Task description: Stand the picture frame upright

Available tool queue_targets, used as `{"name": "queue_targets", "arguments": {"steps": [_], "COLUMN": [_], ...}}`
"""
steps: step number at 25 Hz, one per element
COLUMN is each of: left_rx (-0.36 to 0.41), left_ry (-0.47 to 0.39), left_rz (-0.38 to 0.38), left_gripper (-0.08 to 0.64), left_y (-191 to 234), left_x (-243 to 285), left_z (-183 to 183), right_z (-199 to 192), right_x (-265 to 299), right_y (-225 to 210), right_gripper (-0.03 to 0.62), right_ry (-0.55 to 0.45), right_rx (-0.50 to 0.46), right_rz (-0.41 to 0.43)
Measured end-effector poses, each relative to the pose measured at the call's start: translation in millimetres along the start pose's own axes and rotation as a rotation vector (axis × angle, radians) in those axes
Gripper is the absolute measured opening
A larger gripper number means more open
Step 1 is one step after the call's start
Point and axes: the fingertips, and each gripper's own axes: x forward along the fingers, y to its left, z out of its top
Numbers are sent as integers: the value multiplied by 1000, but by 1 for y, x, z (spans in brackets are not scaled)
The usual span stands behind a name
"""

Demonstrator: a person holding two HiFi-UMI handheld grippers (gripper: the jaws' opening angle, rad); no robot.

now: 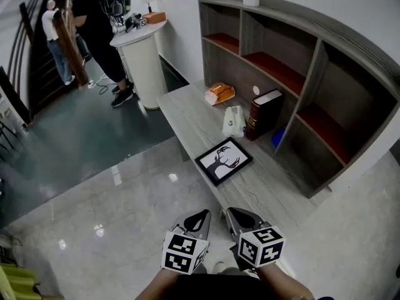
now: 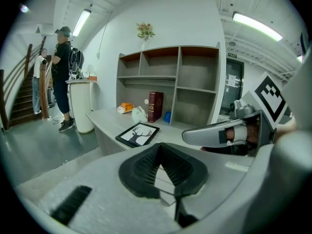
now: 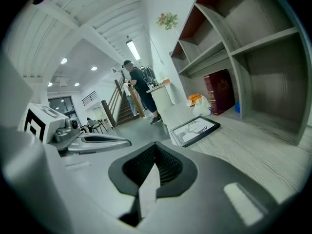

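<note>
The black picture frame (image 1: pixel 224 161) with its deer silhouette lies flat near the front edge of the grey wooden counter (image 1: pixel 187 112), just before a white bag (image 1: pixel 234 121) and a dark red book (image 1: pixel 264 113), while the left gripper (image 1: pixel 197 219) and right gripper (image 1: pixel 241 219) hang short of it, jaws closed on nothing.

Right tool (image 3: pixel 155 155) closed and empty — picture frame (image 3: pixel 195 129) flat on the counter (image 3: pixel 253 152) ahead
</note>
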Motion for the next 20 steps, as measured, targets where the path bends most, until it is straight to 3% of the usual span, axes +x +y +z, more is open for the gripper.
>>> {"name": "queue_targets", "arguments": {"steps": [20], "left_rx": [49], "left_ry": [65], "left_rz": [-144], "left_gripper": [-3], "left_y": [95], "left_x": [44], "left_z": [23], "right_z": [26], "right_x": [90], "right_y": [-10], "right_gripper": [-3], "right_ry": [9], "right_rx": [82], "right_rz": [-180]}}
